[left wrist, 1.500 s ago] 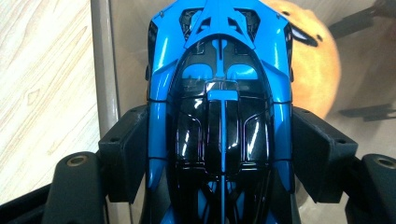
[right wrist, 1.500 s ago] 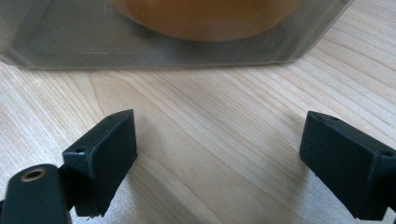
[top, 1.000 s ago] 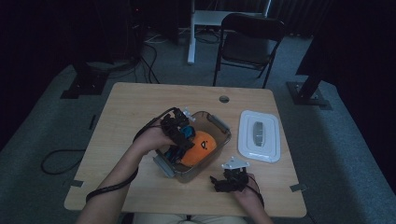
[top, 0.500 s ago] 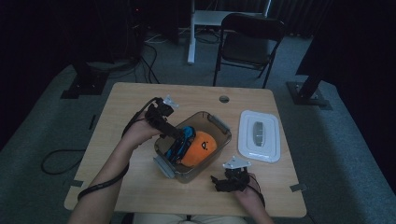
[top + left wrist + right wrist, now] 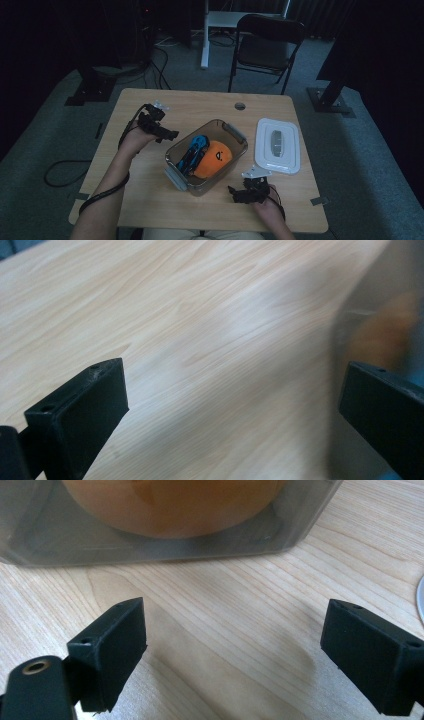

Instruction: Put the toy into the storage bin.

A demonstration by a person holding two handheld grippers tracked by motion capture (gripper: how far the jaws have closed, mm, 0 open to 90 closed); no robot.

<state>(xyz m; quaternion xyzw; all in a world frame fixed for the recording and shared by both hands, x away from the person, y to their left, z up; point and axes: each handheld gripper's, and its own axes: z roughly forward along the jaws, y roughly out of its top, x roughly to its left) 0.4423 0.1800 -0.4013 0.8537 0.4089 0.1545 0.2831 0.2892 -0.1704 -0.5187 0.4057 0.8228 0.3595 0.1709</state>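
Right gripper (image 5: 234, 193) low at the near edge of the table (image 5: 150, 200), jaws spread wide and holding nothing, just near of the clear plastic container (image 5: 235, 135). Container mid-table, lid off, with an orange ball (image 5: 216, 159) and a blue toy (image 5: 192, 151) touching side by side inside; white lid (image 5: 277, 145) flat on the table just right of it. Left gripper (image 5: 169, 135) farther back, left of the container, jaws wide apart over bare wood, nothing between them.
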